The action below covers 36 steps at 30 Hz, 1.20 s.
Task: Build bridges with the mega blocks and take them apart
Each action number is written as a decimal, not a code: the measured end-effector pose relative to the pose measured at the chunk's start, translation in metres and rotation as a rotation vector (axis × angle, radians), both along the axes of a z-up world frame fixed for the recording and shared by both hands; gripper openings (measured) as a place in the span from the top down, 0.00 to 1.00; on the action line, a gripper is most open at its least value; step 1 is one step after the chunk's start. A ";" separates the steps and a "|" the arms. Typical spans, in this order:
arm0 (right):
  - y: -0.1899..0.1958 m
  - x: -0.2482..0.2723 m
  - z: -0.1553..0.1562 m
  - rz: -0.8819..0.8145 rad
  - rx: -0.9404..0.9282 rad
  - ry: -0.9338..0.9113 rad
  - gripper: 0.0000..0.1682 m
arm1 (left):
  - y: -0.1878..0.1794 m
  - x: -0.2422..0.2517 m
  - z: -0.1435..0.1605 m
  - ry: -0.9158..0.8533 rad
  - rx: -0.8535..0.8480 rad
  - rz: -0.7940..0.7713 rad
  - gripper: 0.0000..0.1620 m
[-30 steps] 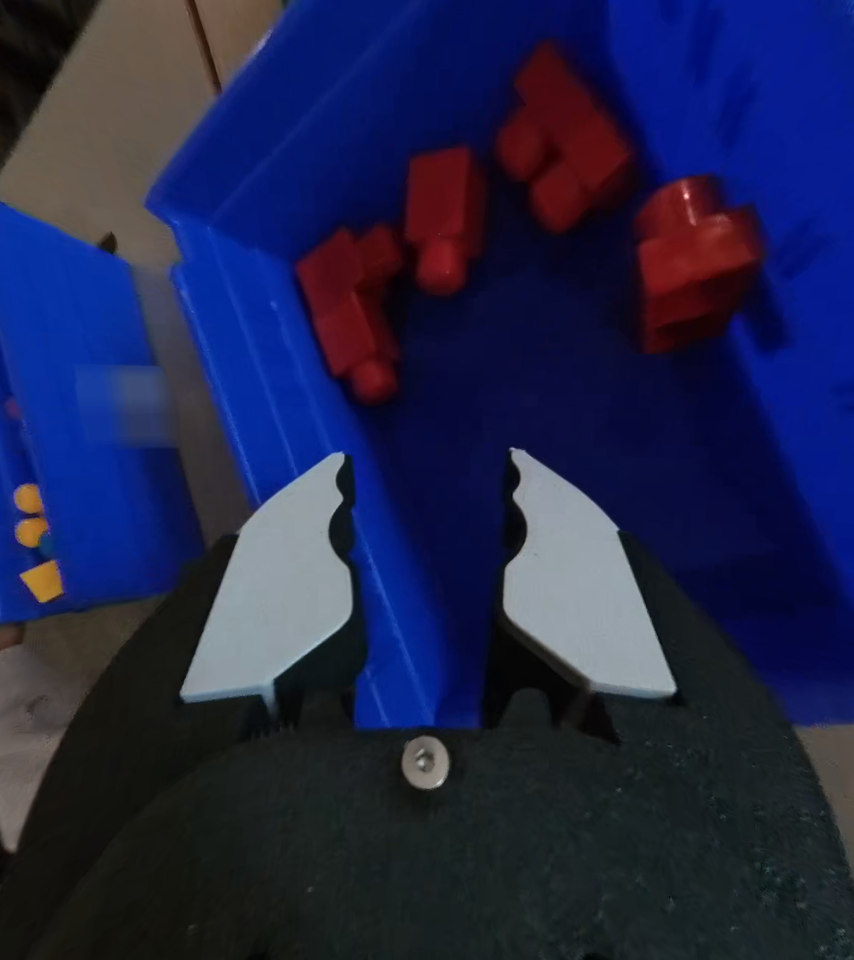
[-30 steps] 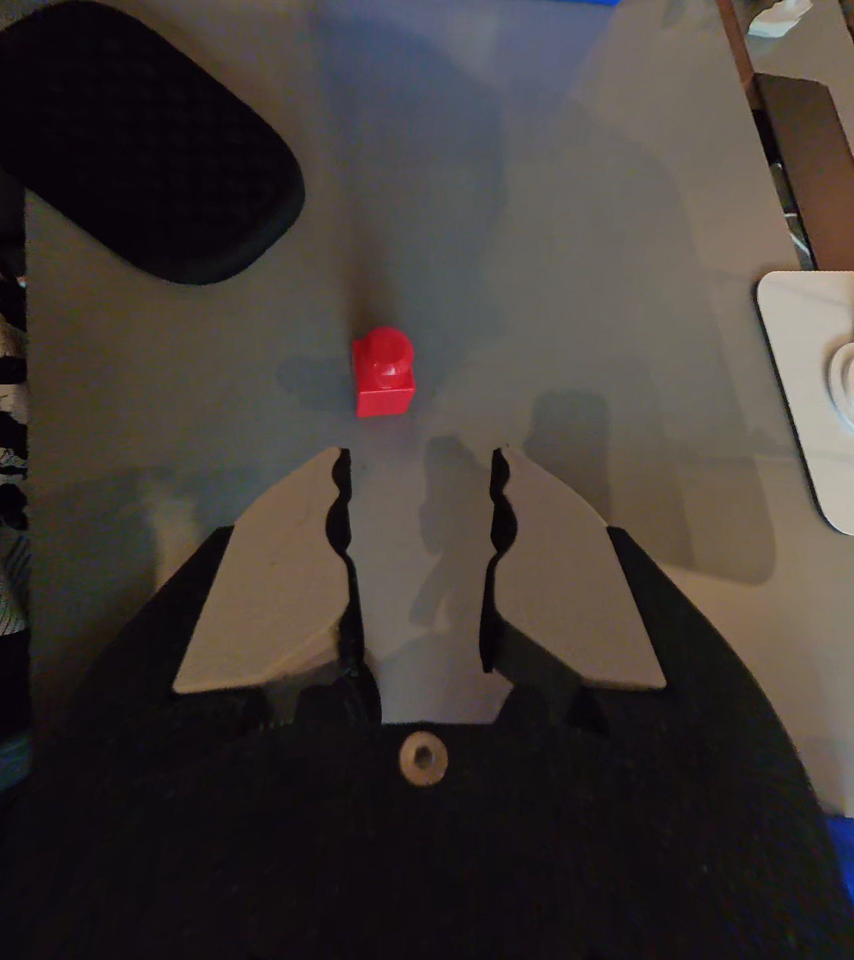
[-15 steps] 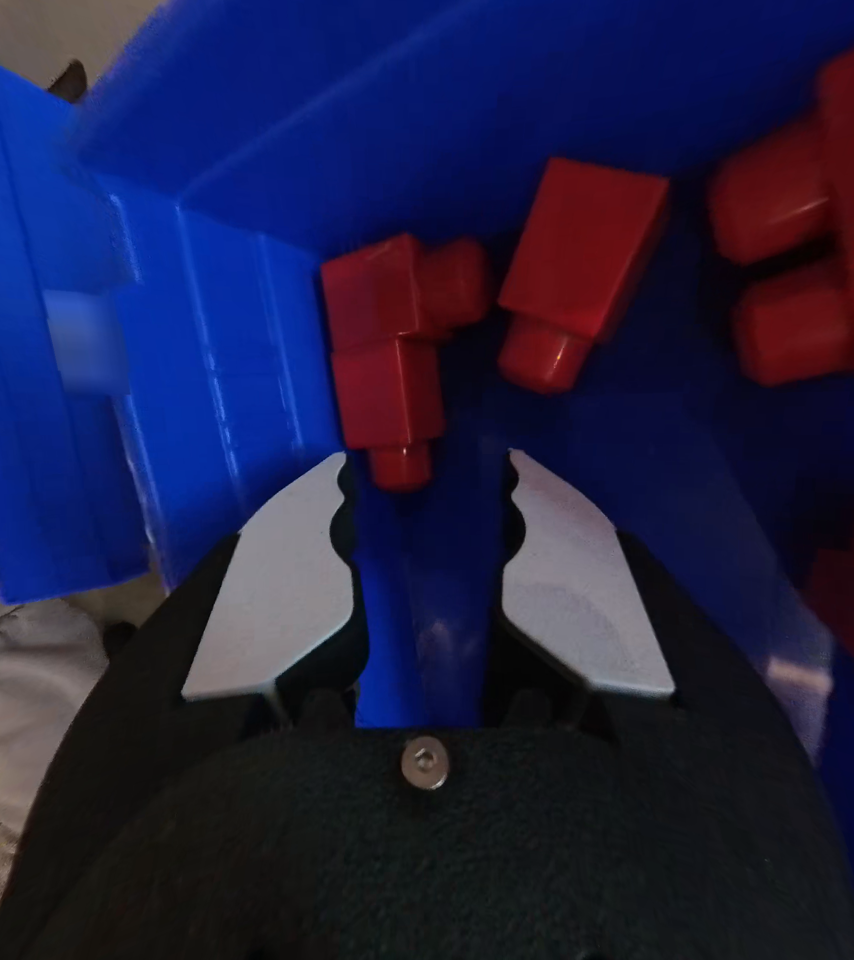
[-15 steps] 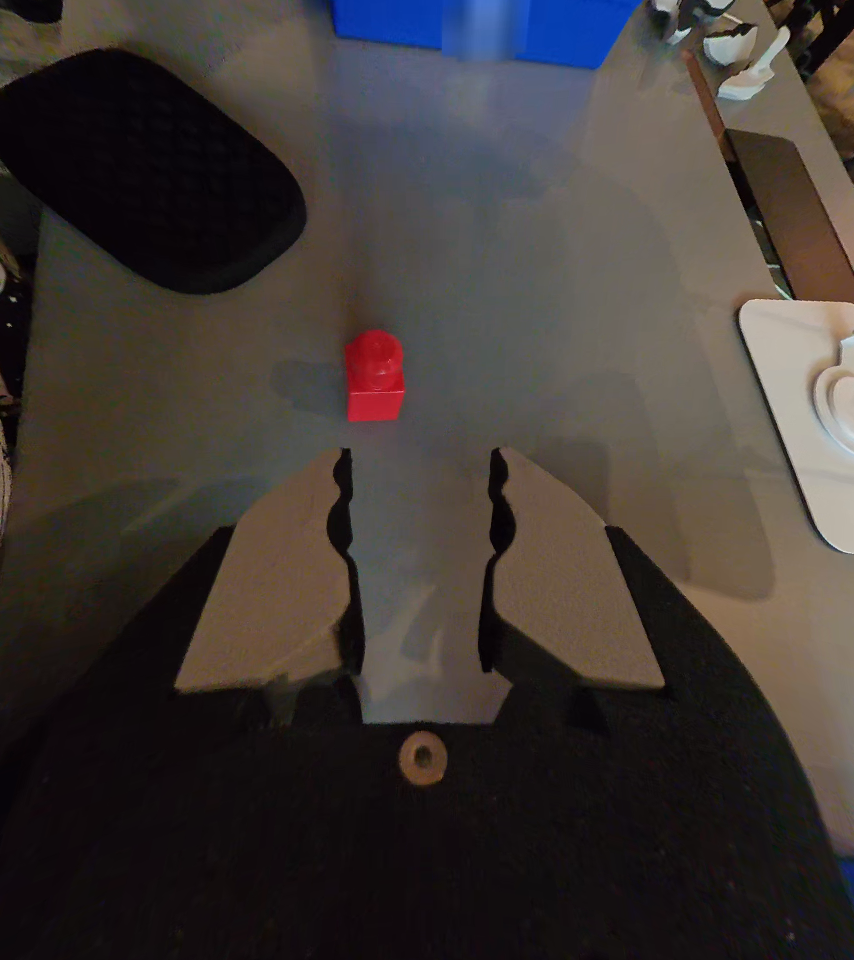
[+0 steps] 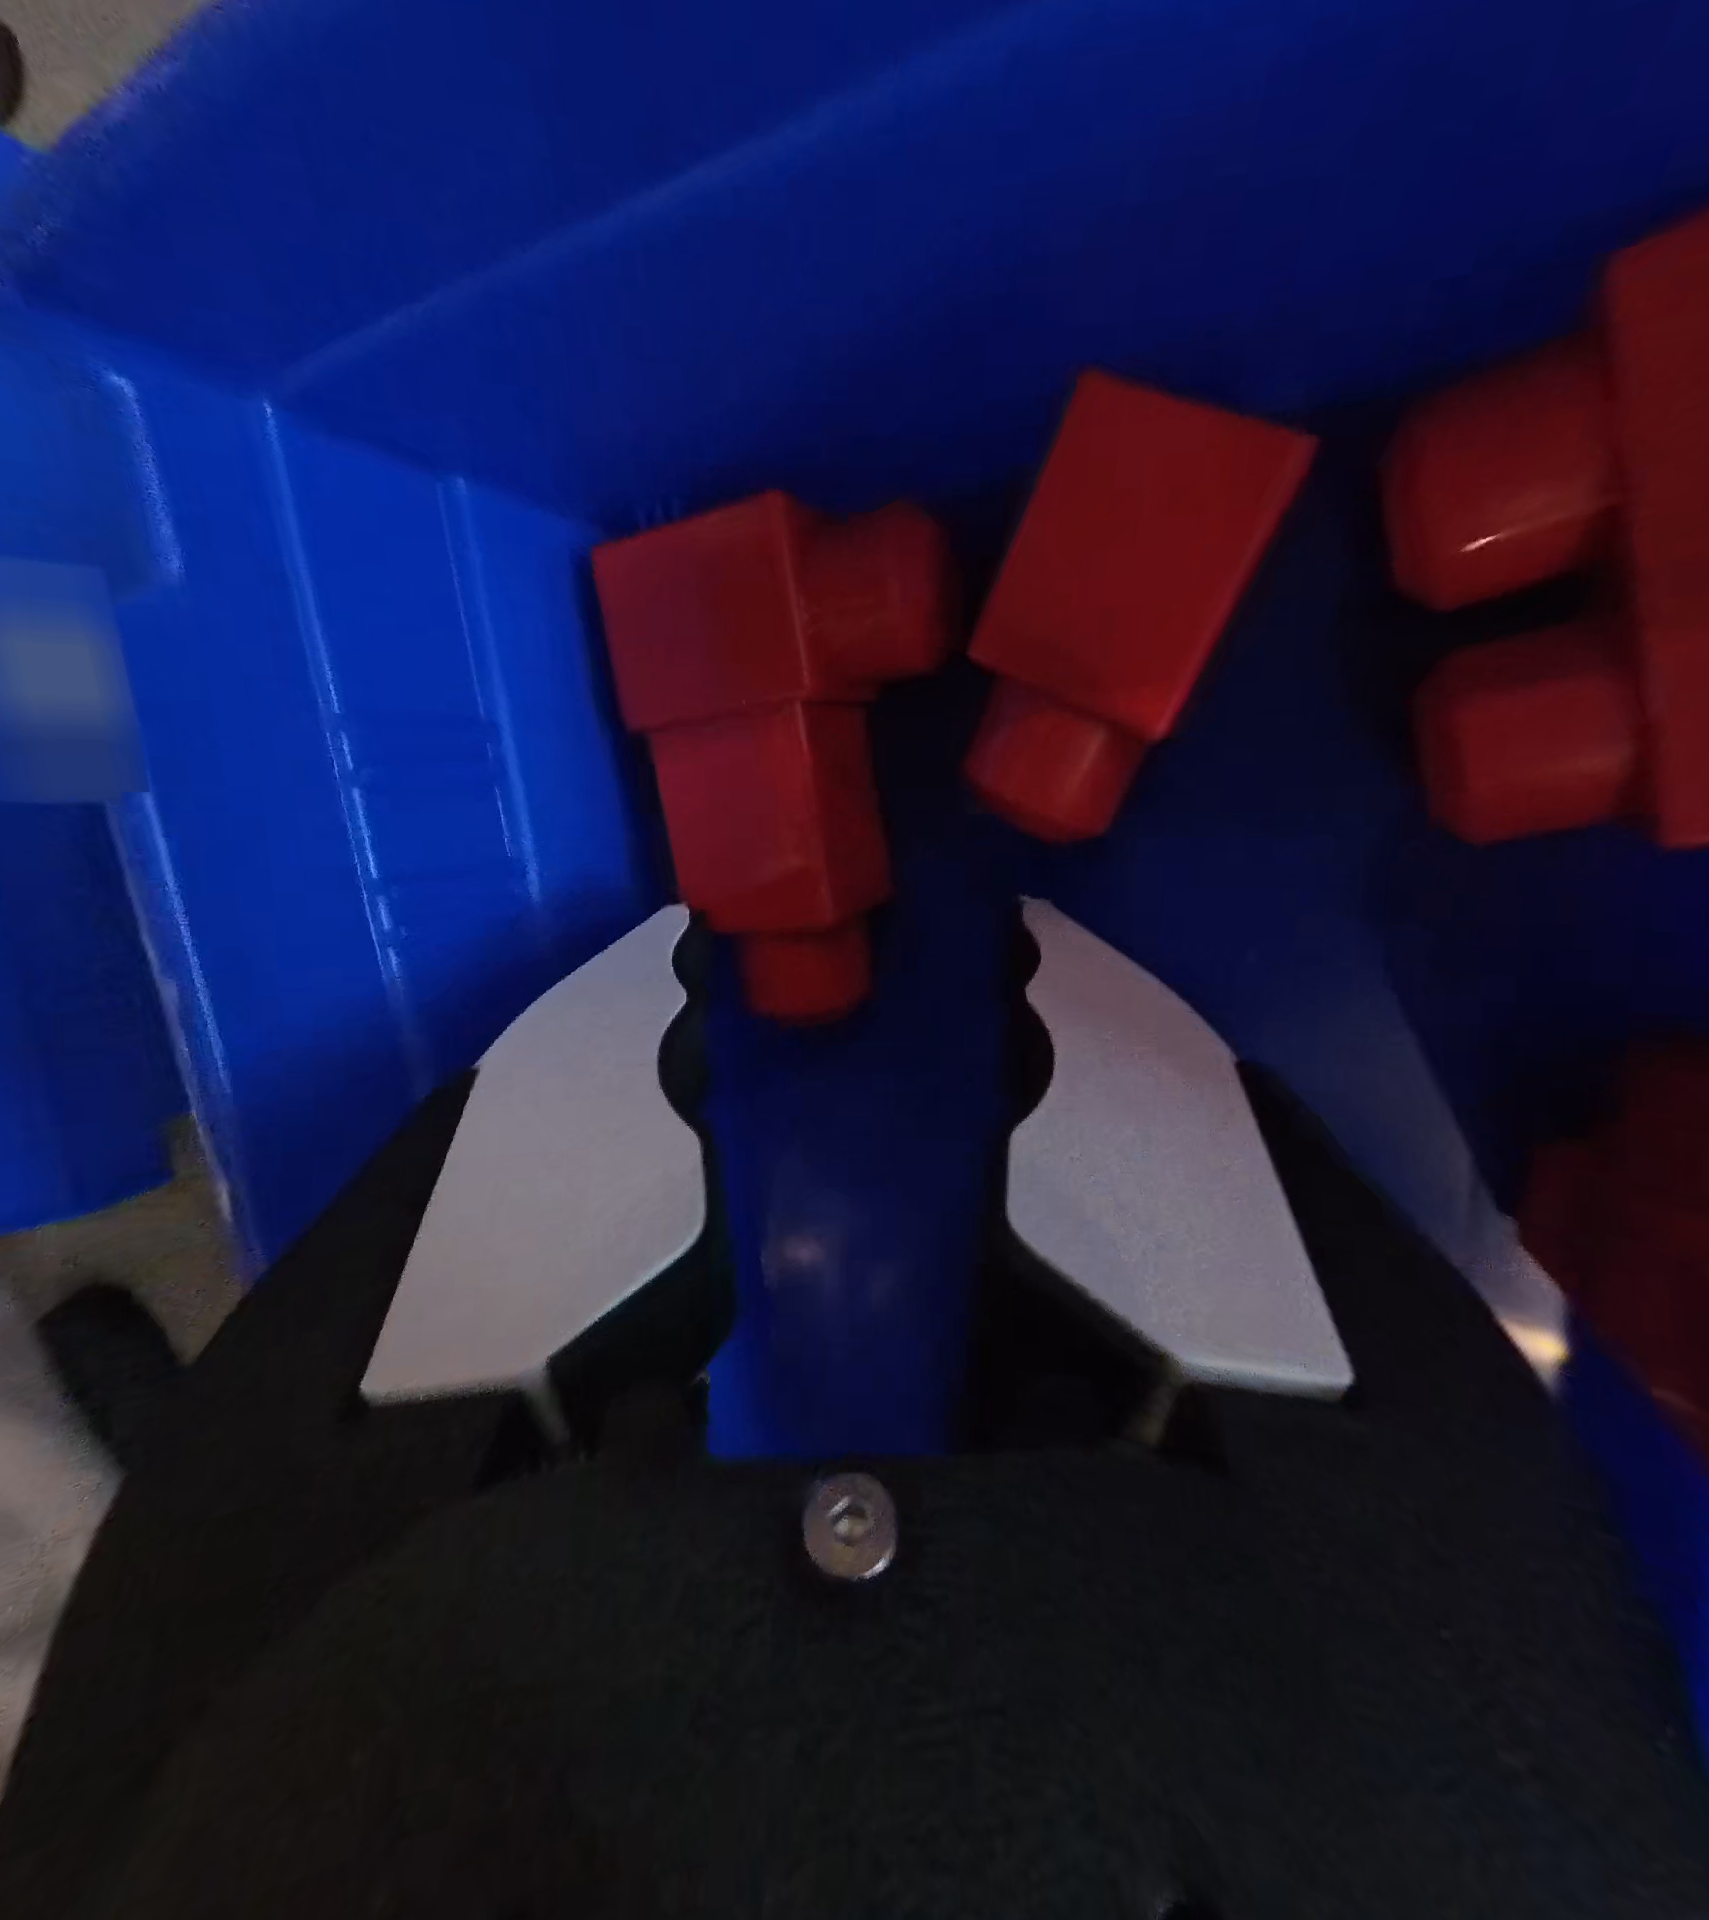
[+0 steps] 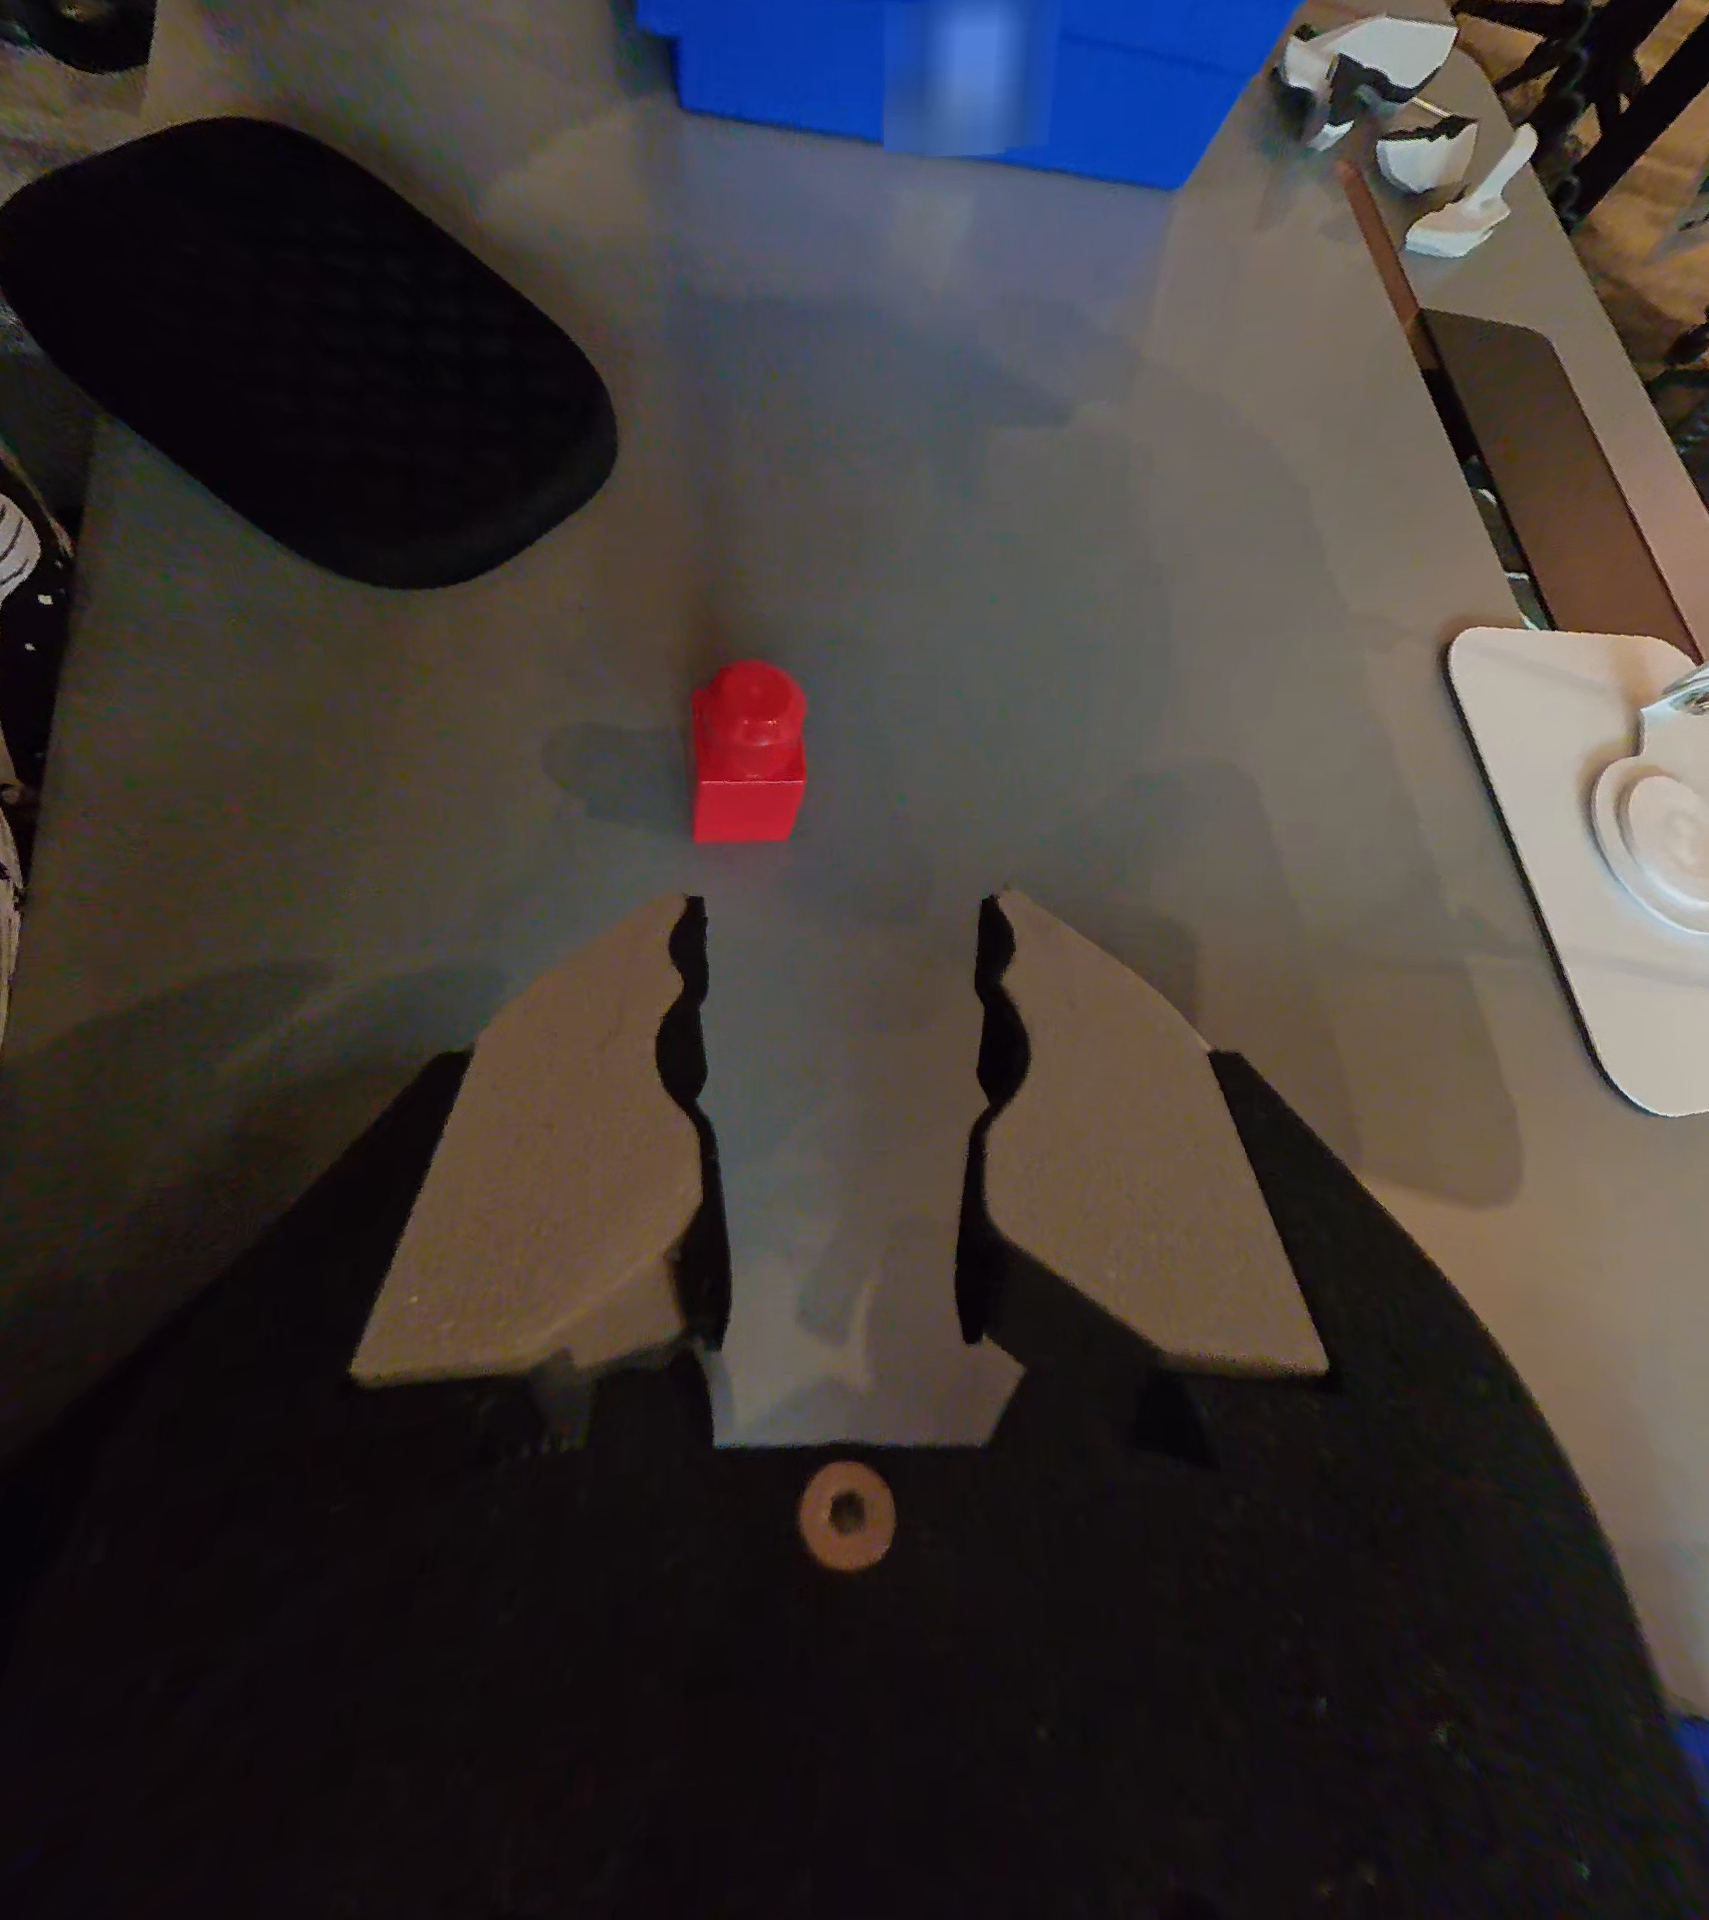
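L gripper (image 5: 855, 914) gaped inside blue bin (image 5: 829, 260), tips at red block (image 5: 767, 800) by bin's left wall; R gripper (image 6: 839, 904) gaped, empty, above table (image 6: 1037, 520) near single red block (image 6: 748, 758).

Right gripper (image 6: 842, 914) hangs over the grey tabletop (image 6: 985, 540), jaws parted with nothing between them. Just ahead, a single red block (image 6: 748, 769) stands upright, stud up. A black oval pad (image 6: 299, 353) lies far left, a blue bin (image 6: 829, 73) at the far edge.
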State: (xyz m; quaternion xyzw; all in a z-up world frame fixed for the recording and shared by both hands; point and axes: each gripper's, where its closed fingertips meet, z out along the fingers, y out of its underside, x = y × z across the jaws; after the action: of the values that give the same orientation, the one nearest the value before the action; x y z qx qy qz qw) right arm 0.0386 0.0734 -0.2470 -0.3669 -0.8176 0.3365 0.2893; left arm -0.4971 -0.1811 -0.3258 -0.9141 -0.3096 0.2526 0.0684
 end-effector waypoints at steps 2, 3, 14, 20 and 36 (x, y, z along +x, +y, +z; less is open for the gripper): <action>0.001 0.000 0.001 -0.005 0.000 0.005 0.70 | 0.002 0.000 0.008 0.000 0.062 0.012 0.67; 0.002 -0.001 0.002 -0.007 0.000 0.009 0.71 | -0.001 -0.003 0.013 0.017 0.066 0.022 0.67; 0.001 -0.001 0.002 0.003 0.006 0.013 0.71 | -0.006 -0.007 -0.008 -0.014 0.025 0.057 0.67; 0.007 0.000 0.003 -0.011 0.012 0.012 0.71 | -0.005 -0.010 0.000 -0.003 0.102 0.092 0.71; 0.004 0.000 0.002 0.005 0.019 0.006 0.71 | 0.008 -0.010 -0.008 0.039 0.232 0.115 0.75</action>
State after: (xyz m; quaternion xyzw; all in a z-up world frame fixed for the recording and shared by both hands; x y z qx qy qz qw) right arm 0.0387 0.0775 -0.2454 -0.3613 -0.8207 0.3306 0.2944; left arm -0.5071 -0.1729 -0.3341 -0.8756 -0.3874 0.2365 0.1651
